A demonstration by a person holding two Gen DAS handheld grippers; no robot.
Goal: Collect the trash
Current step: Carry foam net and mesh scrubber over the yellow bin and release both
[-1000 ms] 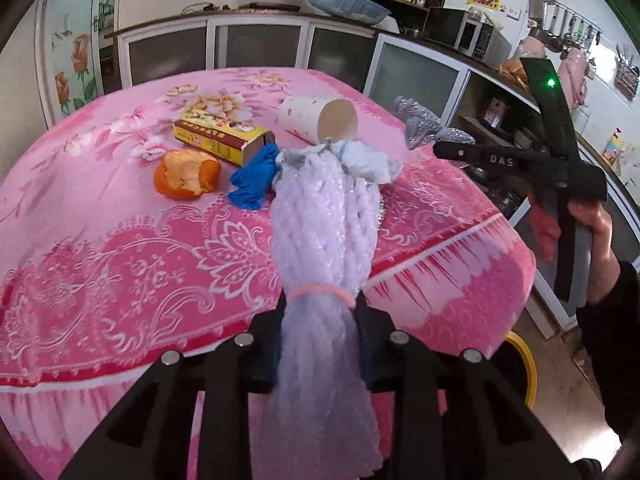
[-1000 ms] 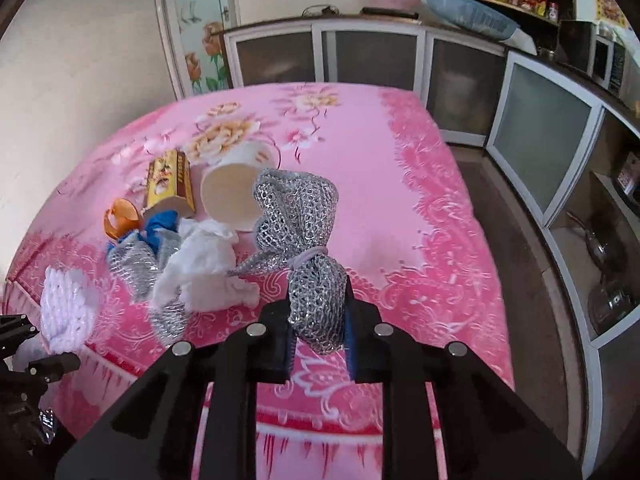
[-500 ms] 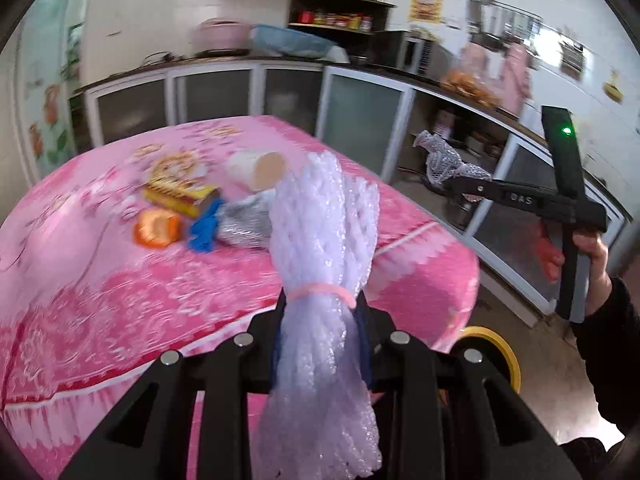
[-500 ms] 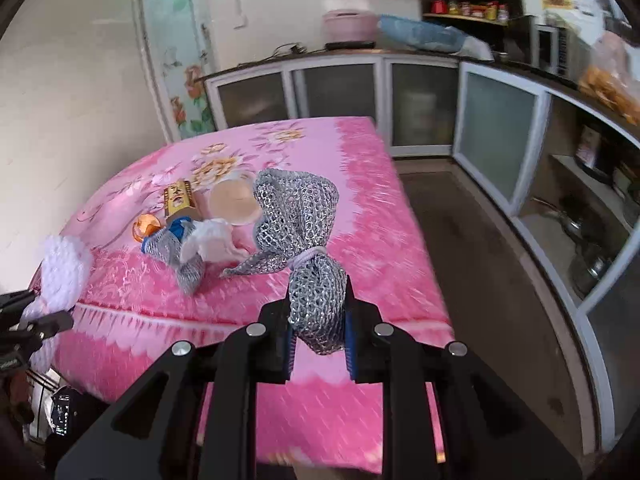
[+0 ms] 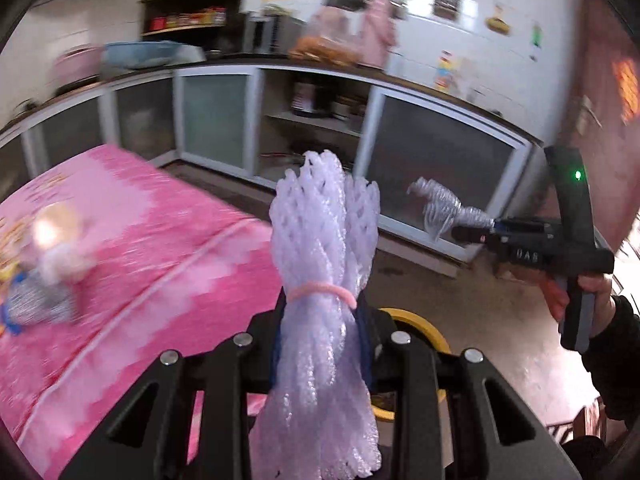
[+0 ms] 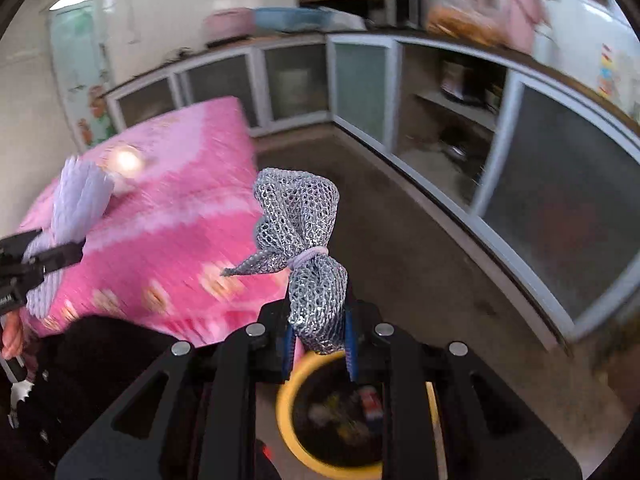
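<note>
Left wrist view sits right behind its hand-held gripper (image 5: 320, 344), looking out over the pink tabletop (image 5: 132, 248) edge toward the cabinets (image 5: 216, 120). Right wrist view rides close behind its own hand-held gripper (image 6: 318, 336), tilted down over the yellow bin (image 6: 288, 420). Both share tabletop, cabinets, bin, and each catches the other gripper.
</note>
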